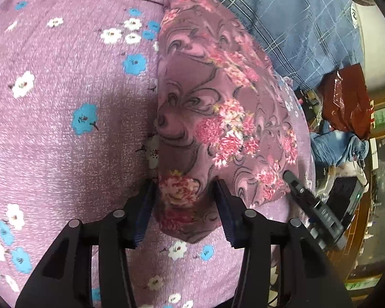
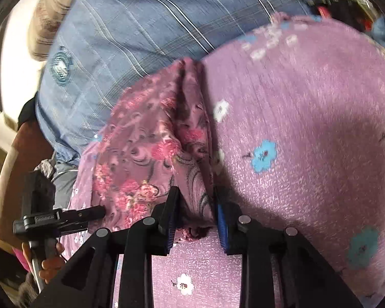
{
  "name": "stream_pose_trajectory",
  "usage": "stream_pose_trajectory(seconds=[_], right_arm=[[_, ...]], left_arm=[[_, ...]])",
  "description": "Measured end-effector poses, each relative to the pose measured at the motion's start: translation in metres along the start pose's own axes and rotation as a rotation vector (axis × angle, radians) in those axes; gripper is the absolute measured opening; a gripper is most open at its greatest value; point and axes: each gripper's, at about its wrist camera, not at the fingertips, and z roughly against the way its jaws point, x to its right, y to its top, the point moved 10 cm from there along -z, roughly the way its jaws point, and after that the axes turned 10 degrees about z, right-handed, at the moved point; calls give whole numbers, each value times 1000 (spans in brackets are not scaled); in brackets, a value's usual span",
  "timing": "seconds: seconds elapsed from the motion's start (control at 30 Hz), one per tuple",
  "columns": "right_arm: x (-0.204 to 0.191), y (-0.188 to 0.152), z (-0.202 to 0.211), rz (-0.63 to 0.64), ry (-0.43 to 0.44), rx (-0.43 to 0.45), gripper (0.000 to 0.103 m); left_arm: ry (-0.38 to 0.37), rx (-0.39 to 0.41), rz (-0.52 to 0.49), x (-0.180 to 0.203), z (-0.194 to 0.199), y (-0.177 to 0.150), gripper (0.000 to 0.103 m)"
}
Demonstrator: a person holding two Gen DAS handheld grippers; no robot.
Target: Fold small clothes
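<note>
A mauve garment with pink flowers (image 1: 205,102) lies folded in a long strip on the purple flowered bedsheet (image 1: 64,77). My left gripper (image 1: 184,183) straddles its near corner; the jaws are open, with cloth lying slack between the pads. In the right wrist view the same garment (image 2: 141,141) has a raised fold running away from me. My right gripper (image 2: 195,191) stands open around the near end of that fold, without pinching it. The right gripper (image 1: 290,177) also shows at the garment's right edge. The left gripper (image 2: 97,211), held by a hand (image 2: 48,264), touches the garment's left edge.
A blue plaid quilt (image 1: 295,12) lies bunched along the far side of the bed (image 2: 128,25). Past the bed's right edge are a red plastic bag (image 1: 346,97), a blue cloth heap (image 1: 338,148) and clutter. The bedsheet (image 2: 308,128) stretches flat beside the garment.
</note>
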Motion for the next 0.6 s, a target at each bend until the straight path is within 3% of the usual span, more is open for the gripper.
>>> stream_pose_trajectory(seconds=[0.07,0.17,0.3,0.43,0.5,0.53,0.57,0.6], right_arm=[[5,10,14,-17,-18,18,32],[3,48,34,-23,-14,151,35],[-10,91,8,7,7,159,40],[-35,110,-35,108,-13,124,40],[-36,111,-55,141,-40,104,38],[-26,109,-72,152,-101,61,36],[-17,103,-83,154,-144,16,37],[-11,100,-93,150,-145,-6,37]], left_arm=[[-26,24,-8,3,13,7,46],[-70,115,-25,18,34,36,49],[-22,163,-49,41,27,85,53],[94,217,-81,50,-1,124,53],[219,262,-118,42,-16,135,54],[290,280,-148,38,-26,139,57],[317,281,-167,35,-34,141,65],[300,278,-160,33,-39,140,65]])
